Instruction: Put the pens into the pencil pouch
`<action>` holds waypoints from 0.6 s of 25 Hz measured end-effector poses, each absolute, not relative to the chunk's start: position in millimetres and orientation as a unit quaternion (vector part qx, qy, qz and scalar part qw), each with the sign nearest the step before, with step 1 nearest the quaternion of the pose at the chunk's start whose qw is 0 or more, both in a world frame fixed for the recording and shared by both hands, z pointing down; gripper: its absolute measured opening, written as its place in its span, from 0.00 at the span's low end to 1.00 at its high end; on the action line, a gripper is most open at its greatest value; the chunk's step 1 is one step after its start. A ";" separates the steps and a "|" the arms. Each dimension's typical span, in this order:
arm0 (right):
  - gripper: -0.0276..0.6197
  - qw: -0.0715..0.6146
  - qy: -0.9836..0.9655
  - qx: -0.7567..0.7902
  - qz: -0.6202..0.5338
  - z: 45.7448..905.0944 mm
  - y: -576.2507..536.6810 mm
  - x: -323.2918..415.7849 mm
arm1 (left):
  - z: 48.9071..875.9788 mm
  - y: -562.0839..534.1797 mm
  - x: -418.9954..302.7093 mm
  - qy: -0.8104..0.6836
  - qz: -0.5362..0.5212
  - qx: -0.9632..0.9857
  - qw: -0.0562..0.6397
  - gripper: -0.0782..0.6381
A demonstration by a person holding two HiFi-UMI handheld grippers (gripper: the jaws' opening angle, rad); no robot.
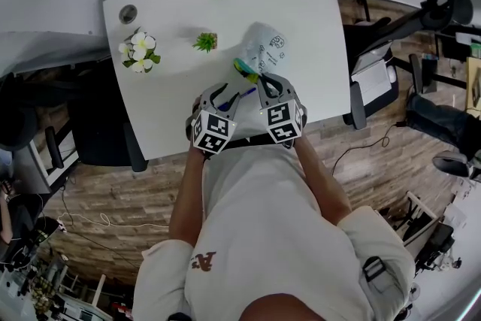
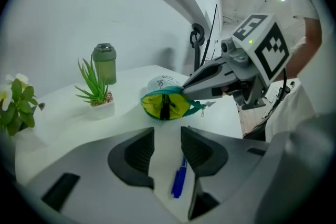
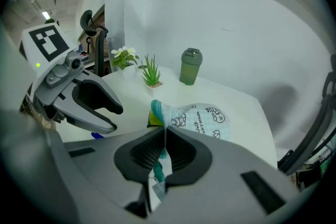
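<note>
The pencil pouch (image 1: pixel 267 47), white with cartoon prints, teal zip and yellow lining, lies on the white table (image 1: pixel 173 109). Its mouth (image 2: pixel 165 105) gapes toward my left gripper. My right gripper (image 3: pixel 164 136) is shut on the pouch's teal zip edge and holds the mouth up. A blue pen (image 2: pixel 179 181) lies flat on the table in front of the pouch. My left gripper (image 2: pixel 167 141) hovers over it, open, with the pen low between the jaws and the pads not touching it. In the head view both grippers (image 1: pixel 225 95) (image 1: pixel 264 80) sit side by side near the table's front edge.
A small potted plant (image 2: pixel 94 89), a green lidded cup (image 2: pixel 104 63) and white flowers (image 1: pixel 140 50) stand behind the pouch. A small round object (image 1: pixel 128 13) sits at the far left corner. Office chairs (image 1: pixel 376 79) flank the table.
</note>
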State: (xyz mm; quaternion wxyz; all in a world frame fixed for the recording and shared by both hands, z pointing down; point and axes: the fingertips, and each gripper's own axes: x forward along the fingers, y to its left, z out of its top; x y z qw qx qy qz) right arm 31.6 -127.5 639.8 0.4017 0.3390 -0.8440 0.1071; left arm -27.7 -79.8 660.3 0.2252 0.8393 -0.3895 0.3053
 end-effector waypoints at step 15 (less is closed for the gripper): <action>0.07 0.408 -0.839 0.345 0.104 643.6 -117.5 29.6 | 702.6 -19.5 -44.0 -0.335 0.373 0.833 0.233 0.29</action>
